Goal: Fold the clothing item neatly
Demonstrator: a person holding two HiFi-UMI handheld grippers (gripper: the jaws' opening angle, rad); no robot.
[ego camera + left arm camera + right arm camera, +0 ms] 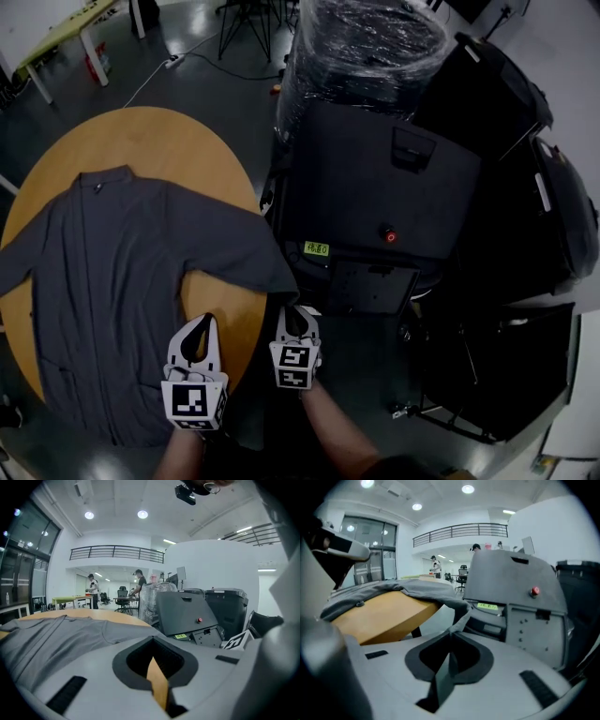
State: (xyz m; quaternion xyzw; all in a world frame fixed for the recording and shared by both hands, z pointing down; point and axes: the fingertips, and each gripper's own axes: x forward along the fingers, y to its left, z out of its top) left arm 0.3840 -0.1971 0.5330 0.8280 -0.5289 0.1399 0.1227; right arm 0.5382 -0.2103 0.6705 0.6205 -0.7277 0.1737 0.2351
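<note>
A grey long-sleeved garment (103, 272) lies spread flat on the round wooden table (159, 141), collar at the far side. Its right sleeve (253, 253) runs to the table's near right edge, and the cuff hangs off there. My right gripper (298, 311) is just off that edge, shut on the cuff; in the right gripper view grey cloth (457, 620) runs from the sleeve (393, 588) into the closed right gripper (452, 629). My left gripper (201, 321) hovers over bare wood between sleeve and body, shut with nothing in it (153, 639).
A black cabinet with a red button (389, 187) stands right beside the table, close to my right gripper. Behind it is a plastic-wrapped black bundle (361, 47), and black cases (497, 103) stand at the right. A light table (66, 33) is at the far left.
</note>
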